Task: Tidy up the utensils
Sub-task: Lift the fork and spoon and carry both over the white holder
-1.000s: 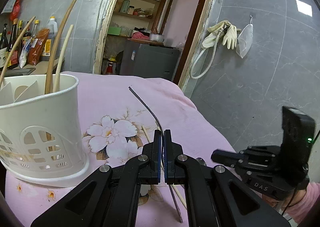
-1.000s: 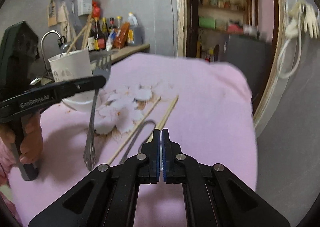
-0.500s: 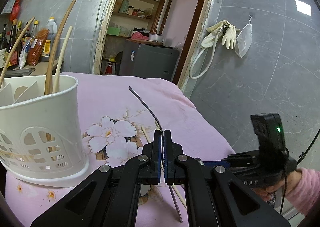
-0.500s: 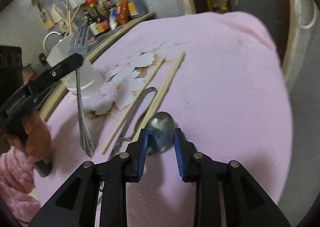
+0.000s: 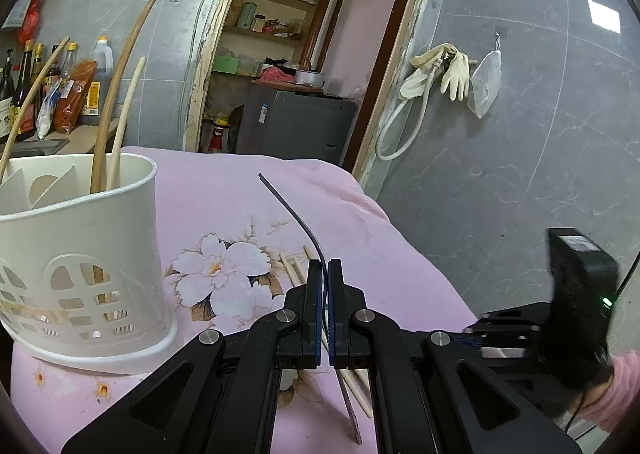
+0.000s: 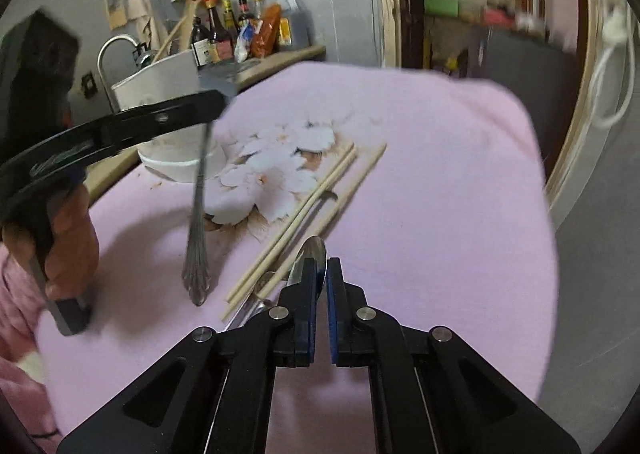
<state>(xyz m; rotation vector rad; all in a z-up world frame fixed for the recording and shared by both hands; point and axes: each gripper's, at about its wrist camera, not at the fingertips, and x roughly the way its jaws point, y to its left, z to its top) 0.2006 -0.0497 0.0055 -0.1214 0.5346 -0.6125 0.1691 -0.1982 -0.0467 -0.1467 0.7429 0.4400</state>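
Note:
My left gripper [image 5: 324, 274] is shut on a metal fork [image 5: 296, 215], held edge-on above the pink cloth; in the right wrist view the fork [image 6: 197, 221] hangs handle-down from it. The white utensil holder [image 5: 80, 254] with several wooden utensils stands to its left. My right gripper [image 6: 321, 274] is shut on the bowl of a metal spoon [image 6: 310, 254] lying on the cloth beside wooden chopsticks [image 6: 316, 197].
The table is covered by a pink floral cloth [image 6: 440, 173]. A sink tap [image 6: 116, 53] and sauce bottles [image 6: 236, 29] stand on the counter behind the holder. A doorway with shelves [image 5: 280, 33] is beyond the table's far edge.
My right gripper opened over the spoon, then closed on its bowl. My left gripper has kept hold of the fork and hardly moved.

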